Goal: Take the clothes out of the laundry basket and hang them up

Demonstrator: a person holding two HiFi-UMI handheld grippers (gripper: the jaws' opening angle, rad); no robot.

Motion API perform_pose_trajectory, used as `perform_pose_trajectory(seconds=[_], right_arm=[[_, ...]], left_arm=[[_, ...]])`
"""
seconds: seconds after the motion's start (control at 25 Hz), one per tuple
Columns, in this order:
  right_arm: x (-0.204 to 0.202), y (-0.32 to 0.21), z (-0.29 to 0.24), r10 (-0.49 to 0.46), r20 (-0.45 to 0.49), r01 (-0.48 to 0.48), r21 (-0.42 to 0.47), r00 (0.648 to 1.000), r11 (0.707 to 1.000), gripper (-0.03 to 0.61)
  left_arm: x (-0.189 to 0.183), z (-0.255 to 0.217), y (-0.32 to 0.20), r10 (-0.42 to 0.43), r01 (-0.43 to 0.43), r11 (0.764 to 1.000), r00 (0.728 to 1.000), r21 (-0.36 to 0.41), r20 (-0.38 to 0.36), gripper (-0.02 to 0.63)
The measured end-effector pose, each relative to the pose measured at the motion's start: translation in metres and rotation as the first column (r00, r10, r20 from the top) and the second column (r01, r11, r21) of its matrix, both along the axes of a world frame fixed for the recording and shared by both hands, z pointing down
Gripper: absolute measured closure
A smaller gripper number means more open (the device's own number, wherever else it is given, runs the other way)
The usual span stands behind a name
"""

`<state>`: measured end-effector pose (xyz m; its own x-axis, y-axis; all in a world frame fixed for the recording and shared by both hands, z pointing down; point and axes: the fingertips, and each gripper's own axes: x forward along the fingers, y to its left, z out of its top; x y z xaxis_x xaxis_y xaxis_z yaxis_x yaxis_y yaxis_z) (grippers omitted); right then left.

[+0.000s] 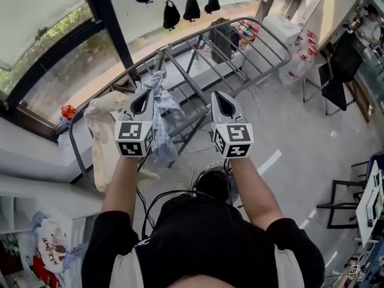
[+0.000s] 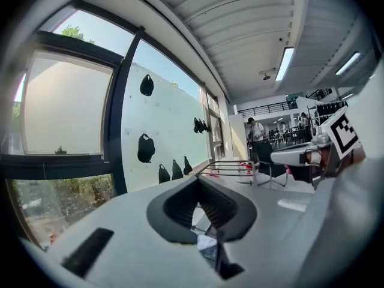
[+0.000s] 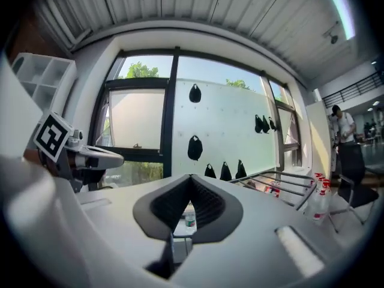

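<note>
Both grippers are held up side by side in front of the metal drying rack [image 1: 240,47]. My left gripper [image 1: 143,98] is shut, and nothing shows between its pads [image 2: 211,204]. Just to its right a blue-grey cloth [image 1: 161,122] hangs over a rack bar. My right gripper [image 1: 223,101] is also shut and empty, with its pads [image 3: 204,204] closed together. A cream cloth [image 1: 102,131] hangs over the rack's left edge. The laundry basket is not clearly seen in any view.
A large window with a dark frame [image 1: 111,23] runs behind the rack. Bottles with red caps [image 1: 303,59] stand by the rack's far end, and a dark chair [image 1: 336,71] is beyond them. Cables and a dark round object [image 1: 213,182] lie on the floor below my hands.
</note>
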<state>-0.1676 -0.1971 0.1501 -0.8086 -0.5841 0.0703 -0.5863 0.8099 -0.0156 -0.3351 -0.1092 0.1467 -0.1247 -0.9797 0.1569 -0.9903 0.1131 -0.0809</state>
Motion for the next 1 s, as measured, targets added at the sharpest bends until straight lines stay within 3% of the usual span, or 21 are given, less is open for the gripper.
perform_pose_trajectory(seconds=[0.12, 0.32, 0.56, 0.76, 1.0], right_arm=[[0.040, 0.003, -0.024, 0.042, 0.064, -0.044, 0.028, 0.997, 0.999, 0.566], [0.102, 0.015, -0.044, 0.089, 0.088, -0.097, 0.085, 0.992, 0.992, 0.566], [0.186, 0.021, -0.049, 0.254, 0.113, -0.265, 0.094, 0.960, 0.960, 0.568], [0.228, 0.015, -0.048, 0.320, 0.118, -0.329, 0.067, 0.940, 0.942, 0.568], [0.244, 0.017, -0.051, 0.337, 0.127, -0.347, 0.072, 0.933, 0.935, 0.568]], left_arm=[[0.054, -0.015, -0.004, 0.042, -0.042, 0.999, 0.999, 0.027, -0.013, 0.607], [0.134, -0.027, -0.010, 0.124, -0.125, 0.989, 0.992, 0.073, 0.020, 0.607], [0.212, -0.021, -0.023, 0.234, -0.234, 0.970, 0.972, 0.070, 0.010, 0.607], [0.252, -0.025, -0.033, 0.291, -0.292, 0.954, 0.956, 0.070, 0.025, 0.607], [0.273, -0.030, -0.039, 0.323, -0.325, 0.943, 0.945, 0.068, 0.039, 0.607]])
